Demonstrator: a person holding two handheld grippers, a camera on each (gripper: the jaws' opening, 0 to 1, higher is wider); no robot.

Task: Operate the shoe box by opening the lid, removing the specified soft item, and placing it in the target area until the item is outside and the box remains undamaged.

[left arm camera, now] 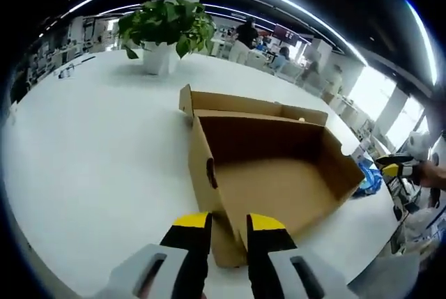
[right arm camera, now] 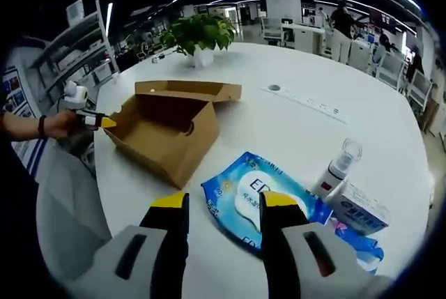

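Bright ceiling strips, warped fisheye edges

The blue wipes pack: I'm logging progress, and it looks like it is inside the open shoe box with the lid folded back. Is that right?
Not quite. The blue wipes pack is not inside; it lies on the white table beside the open shoe box, as the right gripper view shows. The left gripper view shows the box interior bare. The lid is folded back, as you said.

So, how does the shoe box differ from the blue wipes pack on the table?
The shoe box is plain brown cardboard; the wipes pack is glossy blue with a white label. The shoe box stands open and looks empty; the wipes pack lies flat and closed. The shoe box is clearly larger. Both rest on the white table.
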